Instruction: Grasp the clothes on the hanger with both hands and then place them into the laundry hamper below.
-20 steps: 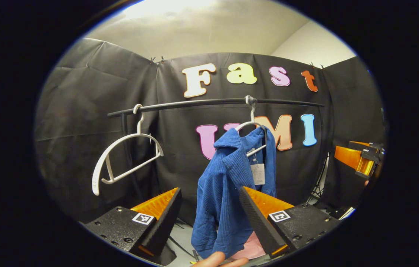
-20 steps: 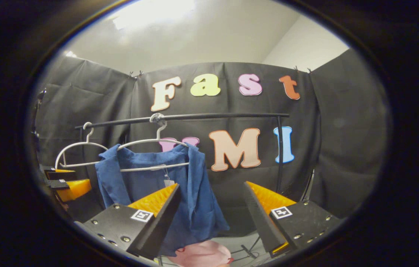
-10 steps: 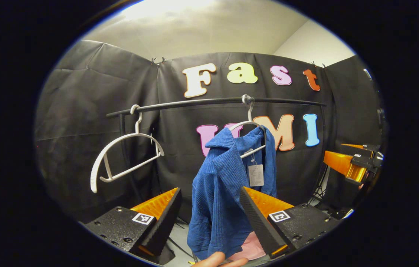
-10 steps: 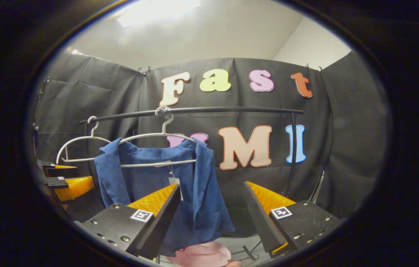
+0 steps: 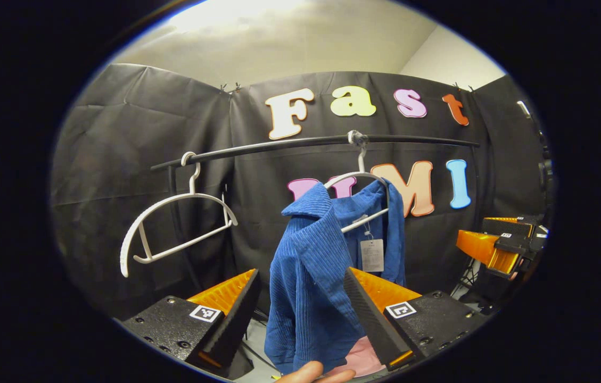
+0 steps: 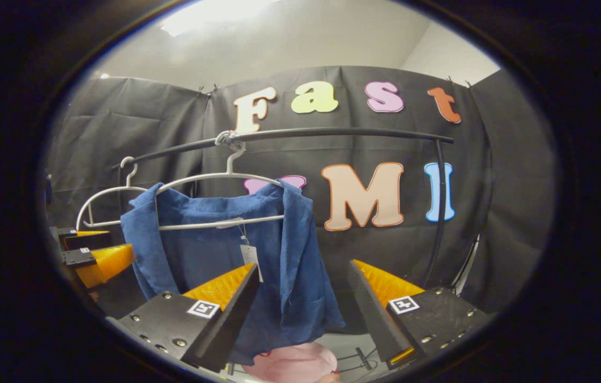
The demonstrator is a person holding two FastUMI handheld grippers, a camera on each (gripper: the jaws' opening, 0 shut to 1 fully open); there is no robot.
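A blue ribbed garment [image 5: 308,276] [image 6: 210,255] with a paper tag hangs on a white hanger [image 5: 357,177] [image 6: 225,175] from the black rail [image 5: 279,146] [image 6: 332,132]. In the left gripper view, my left gripper [image 5: 300,275] is open and the garment's near shoulder and sleeve hang between its wide-apart fingers. In the right gripper view, my right gripper [image 6: 303,268] is open a little to the right of the garment's edge. The other gripper shows beside the garment in each view [image 5: 497,247] [image 6: 95,256]. A pink laundry hamper [image 5: 359,359] [image 6: 289,363] peeks out below the garment.
An empty white hanger [image 5: 172,223] [image 6: 103,197] hangs further left on the rail. The rail's upright post [image 6: 441,213] stands at the right end. A fingertip of a hand [image 5: 313,371] shows at the bottom edge.
Both grippers have come nearer to the hanging garment, which now looks larger. In the left gripper view it sits more fully between the fingers. Both jaws have stayed wide apart.
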